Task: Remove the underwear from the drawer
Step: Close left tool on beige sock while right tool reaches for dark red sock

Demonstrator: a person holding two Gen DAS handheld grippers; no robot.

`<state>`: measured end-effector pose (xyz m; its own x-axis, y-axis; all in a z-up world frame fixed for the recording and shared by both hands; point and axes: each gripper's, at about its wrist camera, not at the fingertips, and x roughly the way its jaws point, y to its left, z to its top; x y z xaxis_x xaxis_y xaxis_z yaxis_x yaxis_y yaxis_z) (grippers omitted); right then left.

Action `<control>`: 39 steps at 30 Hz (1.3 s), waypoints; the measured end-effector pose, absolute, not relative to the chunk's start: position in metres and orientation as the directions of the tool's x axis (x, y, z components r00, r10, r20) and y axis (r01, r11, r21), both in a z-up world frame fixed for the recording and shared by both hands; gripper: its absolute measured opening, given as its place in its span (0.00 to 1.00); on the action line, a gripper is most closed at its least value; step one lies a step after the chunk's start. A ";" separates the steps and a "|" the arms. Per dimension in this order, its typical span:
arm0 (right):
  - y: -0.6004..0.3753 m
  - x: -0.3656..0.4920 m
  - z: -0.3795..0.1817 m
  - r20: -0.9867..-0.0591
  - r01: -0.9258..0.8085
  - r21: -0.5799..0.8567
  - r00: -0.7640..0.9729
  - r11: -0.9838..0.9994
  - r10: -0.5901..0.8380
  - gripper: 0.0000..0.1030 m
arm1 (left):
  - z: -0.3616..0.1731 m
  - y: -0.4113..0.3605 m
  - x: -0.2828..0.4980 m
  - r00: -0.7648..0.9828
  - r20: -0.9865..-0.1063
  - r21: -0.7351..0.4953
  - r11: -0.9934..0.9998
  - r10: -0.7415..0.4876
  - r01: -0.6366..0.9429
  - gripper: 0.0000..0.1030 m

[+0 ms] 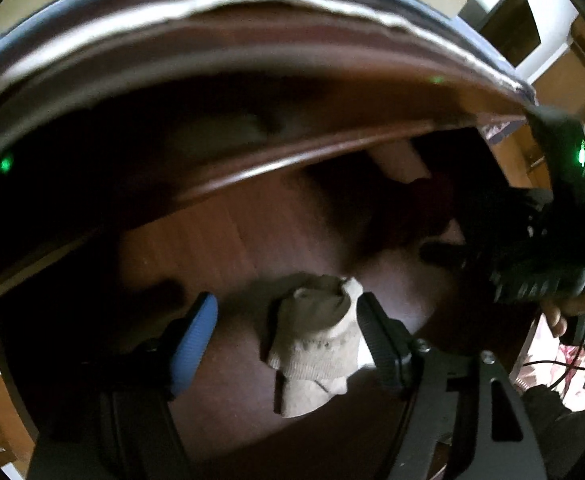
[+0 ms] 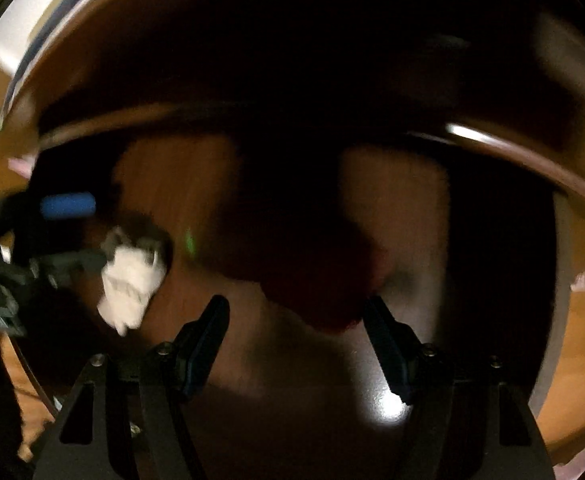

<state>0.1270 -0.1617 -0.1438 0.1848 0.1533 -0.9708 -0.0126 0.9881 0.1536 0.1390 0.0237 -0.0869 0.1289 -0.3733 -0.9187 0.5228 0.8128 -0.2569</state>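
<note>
Both grippers reach into an open wooden drawer (image 1: 232, 240). My left gripper (image 1: 288, 312) is open, its fingers on either side of a cream-white bundled cloth (image 1: 316, 344) lying on the drawer floor. That cloth also shows in the right wrist view (image 2: 132, 280), with the left gripper's blue pad (image 2: 68, 205) beside it. My right gripper (image 2: 296, 312) is open, just in front of a dark red garment (image 2: 324, 280) on the drawer floor. In the left wrist view the right gripper (image 1: 532, 256) sits at the right, by the dark red garment (image 1: 412, 208).
The drawer's front panel and the furniture edge (image 1: 292, 12) arch over both views. The inside of the drawer is dark and partly in shadow. A wooden floor (image 1: 572, 92) and a dark box (image 1: 512, 24) lie outside at the right.
</note>
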 end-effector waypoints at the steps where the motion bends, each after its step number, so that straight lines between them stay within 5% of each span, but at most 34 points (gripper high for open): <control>1: -0.157 0.128 -0.146 -0.976 -0.033 0.138 0.168 0.990 0.142 0.69 | -0.086 0.025 0.140 0.129 -0.919 -0.257 0.815 -0.372 0.519 0.71; 2: -0.153 0.127 -0.149 -0.978 -0.049 0.133 0.154 0.990 0.139 0.67 | -0.084 0.027 0.140 0.131 -0.921 -0.252 0.818 -0.366 0.517 0.72; 4: -0.145 0.128 -0.157 -0.983 -0.096 0.134 0.110 0.986 0.144 0.46 | -0.083 0.026 0.144 0.134 -0.923 -0.245 0.820 -0.360 0.518 0.72; 9: -0.130 0.127 -0.163 -0.993 -0.186 0.068 0.081 0.980 0.085 0.25 | -0.079 0.031 0.144 0.136 -0.922 -0.245 0.820 -0.361 0.517 0.72; 13: -0.130 0.114 -0.164 -0.982 -0.165 0.185 0.014 0.969 0.189 0.06 | -0.078 0.036 0.146 0.134 -0.922 -0.250 0.821 -0.364 0.514 0.72; 20: -0.156 0.076 -0.122 -0.917 -0.097 0.346 0.176 0.933 0.358 0.06 | -0.077 0.044 0.145 0.129 -0.922 -0.253 0.819 -0.365 0.514 0.72; 32: -0.162 0.102 -0.100 -0.930 -0.232 0.201 0.259 0.952 0.259 0.16 | -0.100 0.011 0.120 0.120 -0.924 -0.252 0.814 -0.363 0.522 0.74; 36: -0.151 0.107 -0.090 -0.931 -0.369 0.085 0.302 0.925 0.206 0.63 | -0.101 0.014 0.120 0.118 -0.926 -0.249 0.816 -0.358 0.521 0.74; 39: -0.132 0.110 -0.090 -0.932 -0.480 -0.025 0.327 0.877 0.153 0.63 | -0.098 0.015 0.117 0.122 -0.927 -0.244 0.815 -0.356 0.525 0.74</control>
<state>0.1095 -0.1319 -0.0905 0.3273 0.1528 -0.9325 -0.4800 0.8769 -0.0248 0.1174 0.0147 -0.0976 0.1218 -0.3559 -0.9265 0.5253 0.8152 -0.2441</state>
